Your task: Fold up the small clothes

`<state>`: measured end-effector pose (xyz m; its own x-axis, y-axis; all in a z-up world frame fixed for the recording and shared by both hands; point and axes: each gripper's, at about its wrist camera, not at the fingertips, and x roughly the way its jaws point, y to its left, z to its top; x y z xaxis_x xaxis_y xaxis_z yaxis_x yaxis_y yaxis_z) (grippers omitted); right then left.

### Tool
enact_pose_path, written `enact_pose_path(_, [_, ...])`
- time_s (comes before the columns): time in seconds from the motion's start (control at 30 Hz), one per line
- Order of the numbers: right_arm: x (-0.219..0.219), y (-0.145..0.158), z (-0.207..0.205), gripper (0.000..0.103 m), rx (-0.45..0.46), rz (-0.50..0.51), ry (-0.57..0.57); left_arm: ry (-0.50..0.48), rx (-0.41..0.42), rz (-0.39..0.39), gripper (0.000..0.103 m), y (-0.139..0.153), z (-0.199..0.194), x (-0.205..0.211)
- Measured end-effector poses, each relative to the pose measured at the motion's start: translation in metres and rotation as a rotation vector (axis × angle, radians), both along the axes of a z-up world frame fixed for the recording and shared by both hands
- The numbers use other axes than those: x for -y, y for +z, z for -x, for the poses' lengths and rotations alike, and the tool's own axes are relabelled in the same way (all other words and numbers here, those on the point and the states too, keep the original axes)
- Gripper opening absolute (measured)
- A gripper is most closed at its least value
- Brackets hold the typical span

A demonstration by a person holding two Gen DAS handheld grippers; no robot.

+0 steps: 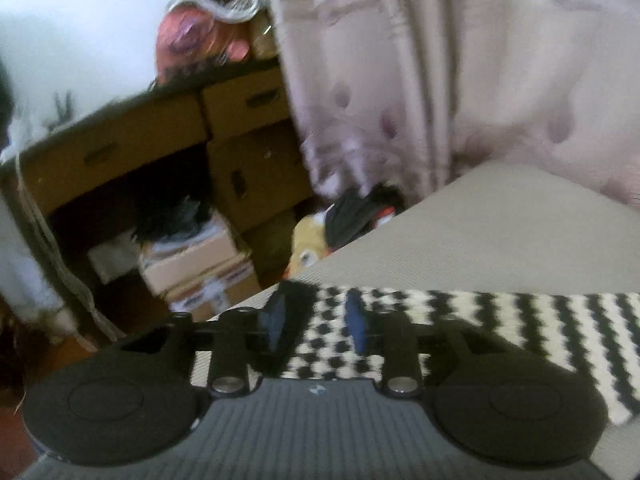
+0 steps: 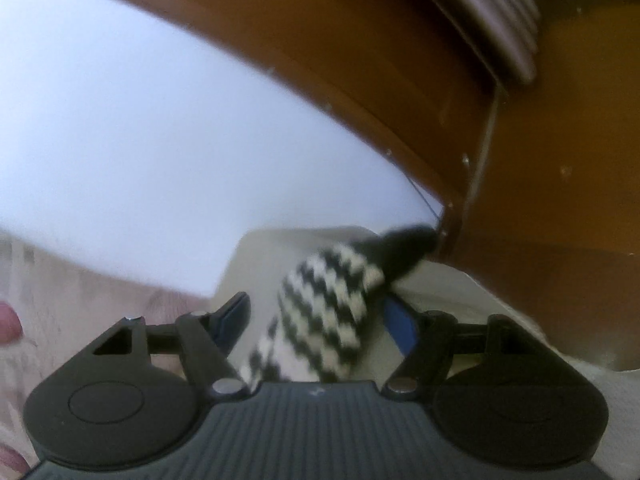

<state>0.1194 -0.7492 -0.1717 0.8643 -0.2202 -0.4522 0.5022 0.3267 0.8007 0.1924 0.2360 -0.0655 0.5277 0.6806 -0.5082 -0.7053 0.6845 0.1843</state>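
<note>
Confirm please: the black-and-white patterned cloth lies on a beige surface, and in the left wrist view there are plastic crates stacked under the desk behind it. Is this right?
One detail is wrong. The left wrist view shows cardboard boxes, not plastic crates, stacked under the desk. The rest holds: the black-and-white patterned cloth lies on the beige surface, under the left gripper.

No writing can be read in either view. In the left wrist view, the cardboard box (image 1: 200, 276) on the floor below the wooden desk (image 1: 120, 136) carries printed labels with dark and reddish bands, but blur leaves the letters illegible. A small pale mark (image 1: 316, 390) sits on the ribbed grey body of the left gripper (image 1: 316, 318), too small to tell its shape. The right wrist view shows no lettering.
</note>
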Motion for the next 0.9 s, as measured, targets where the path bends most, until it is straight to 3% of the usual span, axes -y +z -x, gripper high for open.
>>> enact_pose_path(0.03, [0.004, -0.001, -0.004, 0.074, 0.000, 0.003, -0.007, -0.021, 0.015, -0.026, 0.048, 0.000, 0.001, 0.011])
enact_pose_path(0.1, [0.010, -0.007, -0.011, 0.072, -0.007, -0.005, -0.004, -0.054, 0.044, -0.054, 0.065, 0.000, 0.005, 0.028])
enact_pose_path(0.17, [0.016, -0.010, -0.020, 0.043, -0.032, 0.018, -0.007, -0.100, 0.069, -0.061, 0.070, -0.004, 0.006, 0.043])
enact_pose_path(0.2, [0.016, -0.010, -0.025, 0.017, -0.064, 0.034, 0.005, -0.124, 0.068, -0.065, 0.070, -0.007, 0.005, 0.050])
enact_pose_path(0.23, [0.018, -0.011, -0.030, 0.013, -0.095, 0.041, 0.009, -0.159, 0.062, -0.067, 0.071, -0.012, 0.003, 0.057])
enact_pose_path(0.37, [0.016, -0.003, -0.033, 0.009, -0.087, 0.063, -0.024, -0.223, 0.042, -0.024, 0.076, -0.029, -0.005, 0.066])
enact_pose_path(0.53, [-0.022, 0.049, -0.041, 0.008, 0.069, 0.091, 0.017, -0.236, 0.071, 0.059, 0.076, -0.048, -0.003, 0.058])
enact_pose_path(0.7, [-0.107, 0.114, -0.084, 0.008, 0.249, 0.120, 0.168, -0.233, 0.101, 0.160, 0.076, -0.062, 0.000, 0.045])
enact_pose_path(0.9, [-0.246, 0.152, -0.157, 0.008, 0.410, 0.063, 0.400, -0.246, 0.168, 0.185, 0.087, -0.062, 0.010, 0.040])
